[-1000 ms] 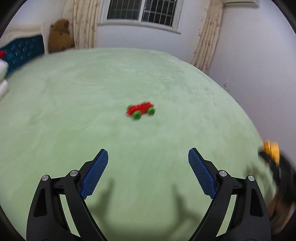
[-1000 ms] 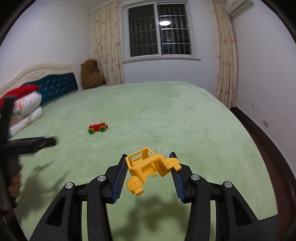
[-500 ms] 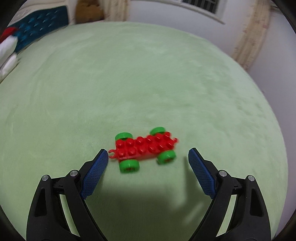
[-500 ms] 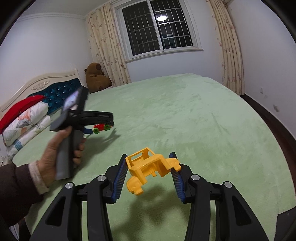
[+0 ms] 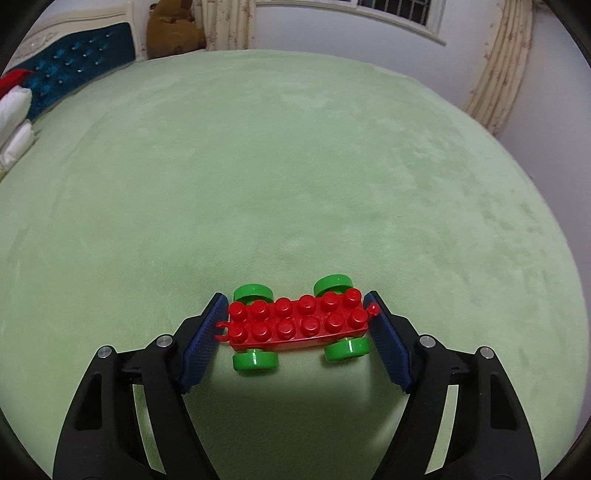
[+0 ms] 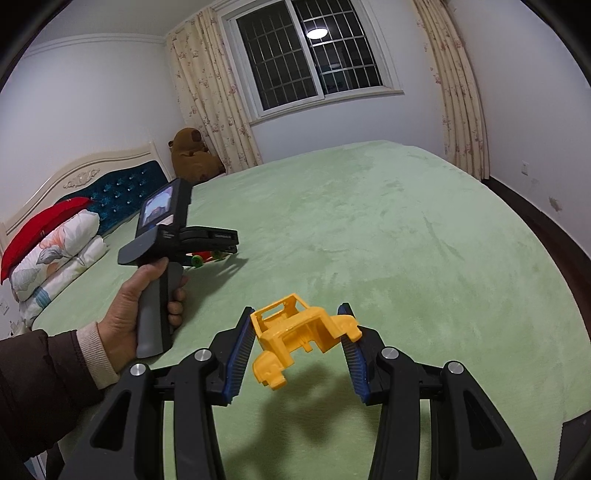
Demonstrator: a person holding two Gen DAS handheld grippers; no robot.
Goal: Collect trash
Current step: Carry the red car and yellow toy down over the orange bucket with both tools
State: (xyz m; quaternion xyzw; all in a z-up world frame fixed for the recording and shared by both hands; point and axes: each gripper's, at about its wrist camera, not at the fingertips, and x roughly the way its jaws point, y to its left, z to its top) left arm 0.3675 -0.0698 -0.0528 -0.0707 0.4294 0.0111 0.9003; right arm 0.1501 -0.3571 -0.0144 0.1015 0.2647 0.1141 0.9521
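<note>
Studded red toy chassis (image 5: 297, 322) sits between closing left gripper (image 5: 295, 334); right gripper (image 6: 297, 345) clamps yellow cab (image 6: 295, 334).

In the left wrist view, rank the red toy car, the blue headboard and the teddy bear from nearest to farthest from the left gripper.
1. Red toy car: between the closing jaws of the left gripper, on the green bed.
2. Blue headboard: far left, at the bed's head.
3. Teddy bear: top left corner, just beyond the headboard.

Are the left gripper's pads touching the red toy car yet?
Cannot tell. In the left wrist view the left gripper brackets the red car end to end, jaws closing; the pads meet its hook and knob in the image, but no contact or gap shows plainly.
</note>
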